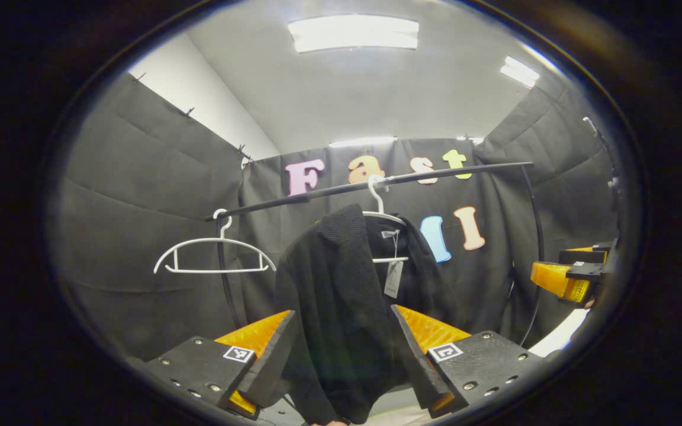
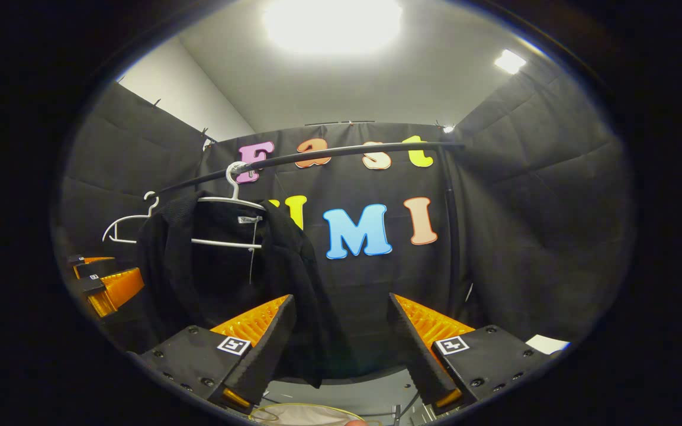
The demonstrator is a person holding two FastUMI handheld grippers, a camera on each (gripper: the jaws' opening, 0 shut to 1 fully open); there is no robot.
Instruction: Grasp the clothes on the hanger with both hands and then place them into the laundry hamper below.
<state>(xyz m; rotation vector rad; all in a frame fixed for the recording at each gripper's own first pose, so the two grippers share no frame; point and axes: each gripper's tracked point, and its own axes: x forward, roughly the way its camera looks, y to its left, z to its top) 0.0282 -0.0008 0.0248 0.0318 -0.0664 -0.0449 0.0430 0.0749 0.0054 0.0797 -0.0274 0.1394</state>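
Both grippers sit low, pointed up at the rail, prob. so each can take one side of the garment. Left gripper [image 1: 341, 355]: fingers spread wide, the black jacket [image 1: 341, 296] hanging centre frame btwn them, not pinched as far as I can tell. Right gripper [image 2: 341, 349]: also spread wide, nothing btwn its fingers; the jacket is left of centre in the right gripper view, its hem near the left finger.

Jacket: dark, ribbed/textured fabric, draped open on a white hanger [image 1: 383, 222] hooked on the black rail [image 1: 376, 184], paper tag [image 1: 393, 279] dangling at the collar. A second, bare white hanger [image 1: 214, 255] hangs mid-left. Hamper rim [image 2: 302, 413] peeks at bottom centre of the right gripper view, below the jacket; nothing dropped in yet, I judge.
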